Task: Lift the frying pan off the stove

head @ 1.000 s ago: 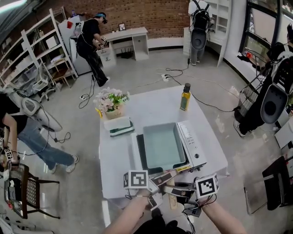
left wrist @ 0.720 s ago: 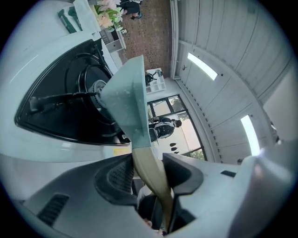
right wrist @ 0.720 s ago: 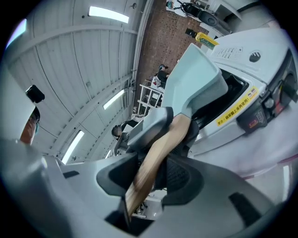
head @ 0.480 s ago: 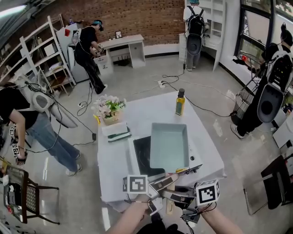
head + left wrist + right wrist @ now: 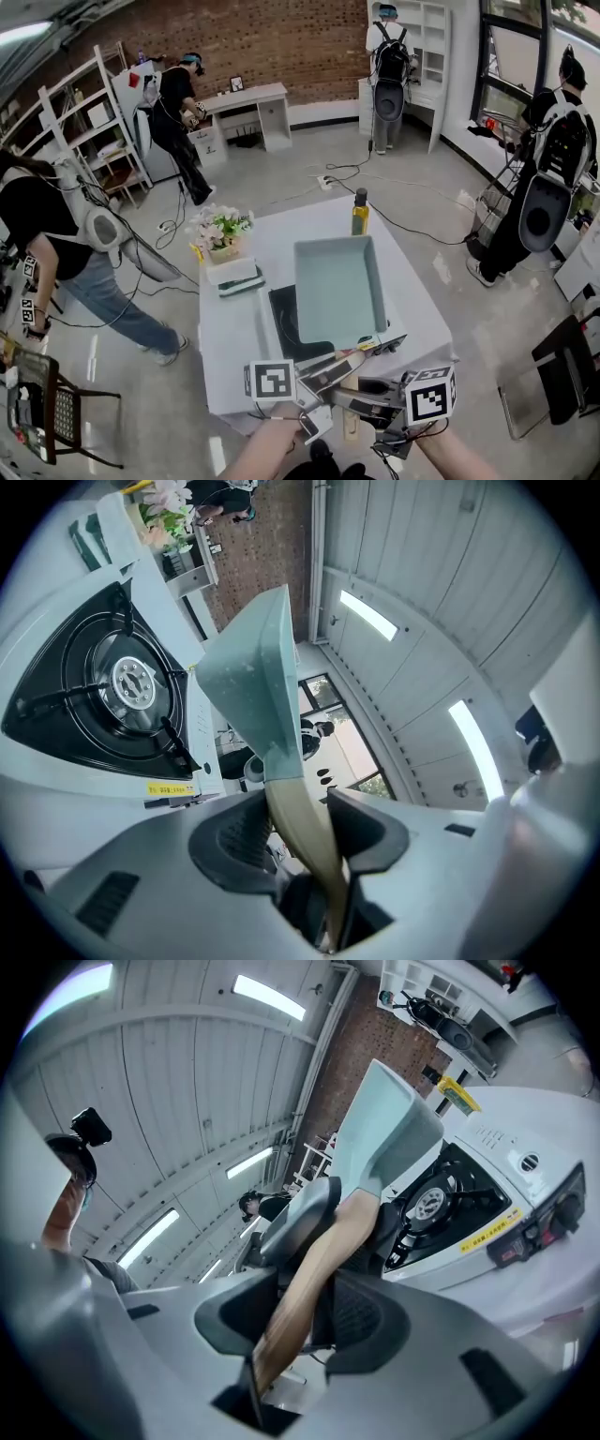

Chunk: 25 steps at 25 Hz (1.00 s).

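Note:
A pale green rectangular frying pan (image 5: 337, 289) hangs in the air above the white gas stove (image 5: 389, 345), whose black burner (image 5: 286, 328) shows to its left. Its wooden handle (image 5: 339, 364) runs back to both grippers at the table's near edge. My left gripper (image 5: 326, 375) is shut on the handle (image 5: 300, 836), with the pan (image 5: 258, 667) tilted above the burner (image 5: 131, 682). My right gripper (image 5: 366, 405) is shut on the handle (image 5: 305, 1279) further back, behind the left gripper's jaw. The pan (image 5: 380, 1133) rises clear of the stove (image 5: 487, 1213).
On the white table (image 5: 417, 286) stand an olive oil bottle (image 5: 359, 212), a pot of flowers (image 5: 221, 230) and a white box (image 5: 234, 274). A person (image 5: 56, 234) bends close at the left. Others stand further off, and cables lie on the floor.
The pan has risen off the burner and shifted right and away, so the black burner now shows beside it. Both grippers stay closed on the handle.

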Motion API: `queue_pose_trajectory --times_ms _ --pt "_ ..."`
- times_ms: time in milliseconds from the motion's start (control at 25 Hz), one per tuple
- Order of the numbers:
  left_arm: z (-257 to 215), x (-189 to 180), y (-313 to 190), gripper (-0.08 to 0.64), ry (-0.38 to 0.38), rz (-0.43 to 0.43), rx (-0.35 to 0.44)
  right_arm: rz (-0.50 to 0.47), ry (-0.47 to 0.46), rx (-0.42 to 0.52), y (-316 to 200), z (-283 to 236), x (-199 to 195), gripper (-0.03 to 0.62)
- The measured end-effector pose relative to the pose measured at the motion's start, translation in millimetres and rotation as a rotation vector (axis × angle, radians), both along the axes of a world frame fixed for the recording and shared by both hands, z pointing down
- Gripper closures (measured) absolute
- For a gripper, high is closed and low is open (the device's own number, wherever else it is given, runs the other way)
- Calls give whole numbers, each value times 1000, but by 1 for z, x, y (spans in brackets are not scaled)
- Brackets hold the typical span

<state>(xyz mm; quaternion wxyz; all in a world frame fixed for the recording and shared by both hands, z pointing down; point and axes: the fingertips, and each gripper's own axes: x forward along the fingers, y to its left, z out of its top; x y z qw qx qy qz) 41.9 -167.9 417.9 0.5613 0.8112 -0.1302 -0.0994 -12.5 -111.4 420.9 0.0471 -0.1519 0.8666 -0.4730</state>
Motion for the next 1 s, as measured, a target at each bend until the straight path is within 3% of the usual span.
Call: queue_pose_trajectory --times_ms 720,1000 --pt "-58 0 34 380 14 13 162 18 45 167 32 -47 -1 430" --pt "-69 -4 47 380 20 8 156 25 49 199 44 -59 -3 430"
